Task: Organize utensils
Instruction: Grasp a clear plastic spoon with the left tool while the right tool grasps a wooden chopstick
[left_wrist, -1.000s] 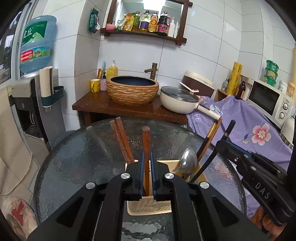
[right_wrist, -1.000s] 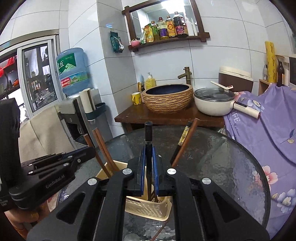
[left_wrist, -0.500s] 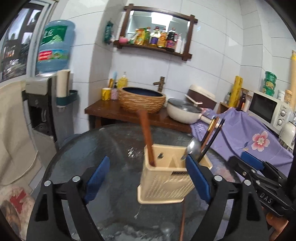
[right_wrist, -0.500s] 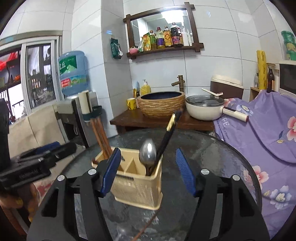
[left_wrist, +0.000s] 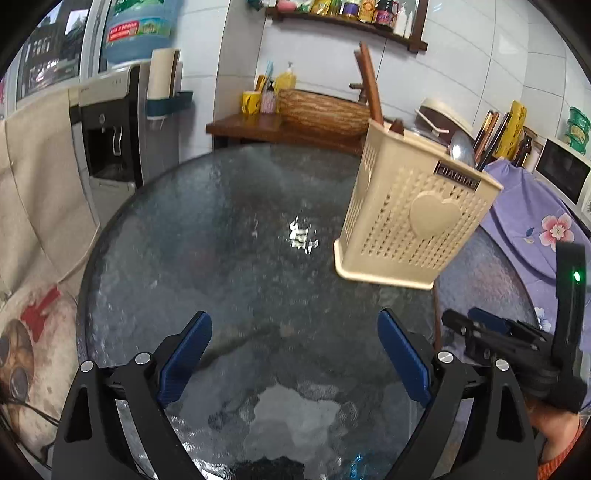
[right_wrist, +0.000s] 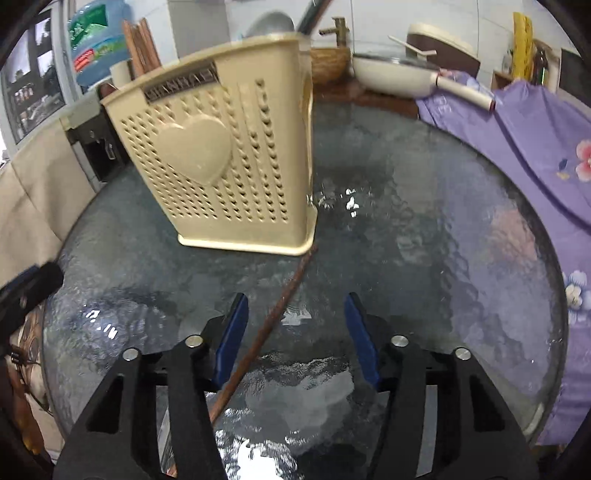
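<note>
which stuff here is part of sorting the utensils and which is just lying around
Belongs to the job:
- beige utensil holder
- brown chopsticks and metal spoon standing in it
- loose chopstick on the glass table

Just lying about:
- lidded pan
- woven basin
- water dispenser
- purple floral cloth

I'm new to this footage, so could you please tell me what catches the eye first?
The beige utensil holder with its raised heart stands on the round glass table, wooden chopsticks and a metal spoon sticking out. One brown chopstick lies on the glass between the right gripper's closing fingers.
</note>
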